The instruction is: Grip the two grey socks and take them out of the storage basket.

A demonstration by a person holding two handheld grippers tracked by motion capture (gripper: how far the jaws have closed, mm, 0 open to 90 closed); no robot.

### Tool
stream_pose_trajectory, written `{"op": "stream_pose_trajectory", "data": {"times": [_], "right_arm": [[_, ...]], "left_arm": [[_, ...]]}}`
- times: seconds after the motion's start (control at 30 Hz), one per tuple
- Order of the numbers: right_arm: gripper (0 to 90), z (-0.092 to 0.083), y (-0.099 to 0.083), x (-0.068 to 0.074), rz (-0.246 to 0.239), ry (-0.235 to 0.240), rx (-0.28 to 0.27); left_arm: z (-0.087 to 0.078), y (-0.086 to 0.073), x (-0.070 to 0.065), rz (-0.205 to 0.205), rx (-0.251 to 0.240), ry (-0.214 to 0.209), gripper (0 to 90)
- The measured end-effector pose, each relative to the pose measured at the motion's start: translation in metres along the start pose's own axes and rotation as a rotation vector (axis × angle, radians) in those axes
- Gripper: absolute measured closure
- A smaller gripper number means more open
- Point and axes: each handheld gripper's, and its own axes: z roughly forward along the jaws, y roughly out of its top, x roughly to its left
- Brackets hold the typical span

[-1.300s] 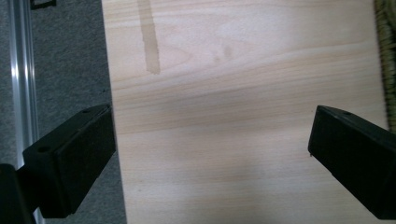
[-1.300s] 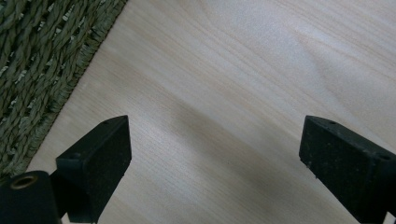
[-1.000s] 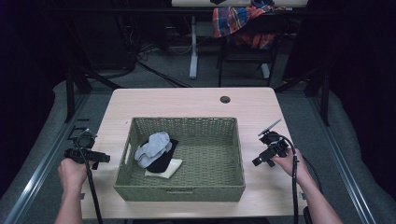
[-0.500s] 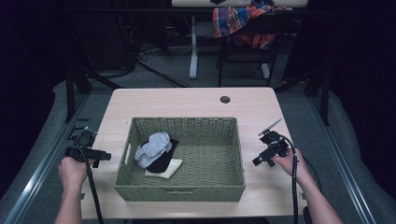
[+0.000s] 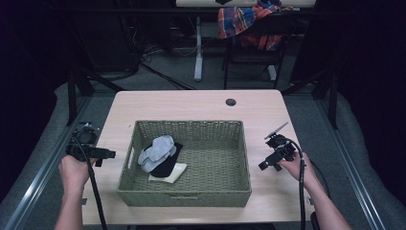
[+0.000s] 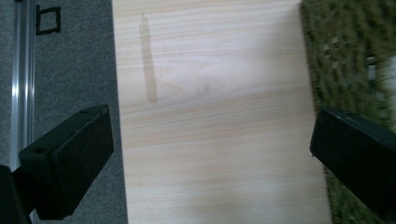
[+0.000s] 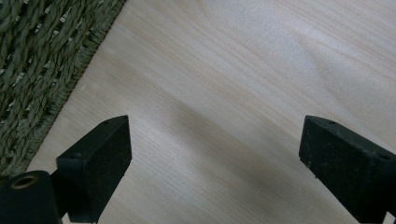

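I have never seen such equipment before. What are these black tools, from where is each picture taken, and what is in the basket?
A person holds a two-jaw tool in each hand: the left gripper and the right gripper. Both are open and hold nothing. The high view looks down on the light wooden table. Each gripper view comes from a camera riding on that tool, looking along its black jaws at the tabletop. On the table stands a green woven rectangular basket that holds a small pile of socks: grey socks on a black one and a cream one.
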Motion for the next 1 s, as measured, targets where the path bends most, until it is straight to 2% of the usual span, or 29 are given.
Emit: {"op": "stream_pose_trajectory", "data": {"times": [0.03,0.13,0.4,0.43,0.5,0.53,0.6,0.67,0.9,1.0], "right_arm": [[9.1,-0.001,0.000,0.000,-0.009,-0.002,0.011],[9.1,0.001,-0.001,0.001,0.013,0.000,-0.015],[9.1,0.001,0.000,0.001,0.010,0.004,-0.009],[9.1,0.000,0.000,0.000,-0.008,0.004,0.012],[9.1,-0.001,0.001,-0.001,-0.014,0.002,0.018],[9.1,0.001,0.000,0.001,0.010,0.003,-0.010],[9.1,0.001,-0.001,0.001,0.011,0.003,-0.011],[9.1,0.001,-0.001,0.001,0.015,0.001,-0.014],[9.2,0.001,0.000,0.001,0.012,0.003,-0.009],[9.1,0.000,0.001,0.000,-0.011,0.001,0.014]], "left_arm": [[-0.002,0.001,-0.002,0.006,-0.003,0.000,0.1],[-0.006,0.005,-0.006,0.016,-0.004,-0.006,0.1],[-0.014,0.008,-0.011,0.032,-0.019,-0.010,0.1],[-0.015,0.008,-0.013,0.037,-0.021,-0.012,0.1],[-0.016,0.009,-0.014,0.045,-0.018,-0.013,0.1],[-0.018,0.010,-0.018,0.050,-0.026,-0.015,0.1],[-0.021,0.013,-0.020,0.054,-0.021,-0.034,0.1],[-0.025,0.015,-0.025,0.064,-0.033,-0.034,0.1],[-0.037,0.023,-0.040,0.109,-0.054,-0.045,0.0],[-0.040,0.026,-0.048,0.128,-0.064,-0.052,0.0]]}}
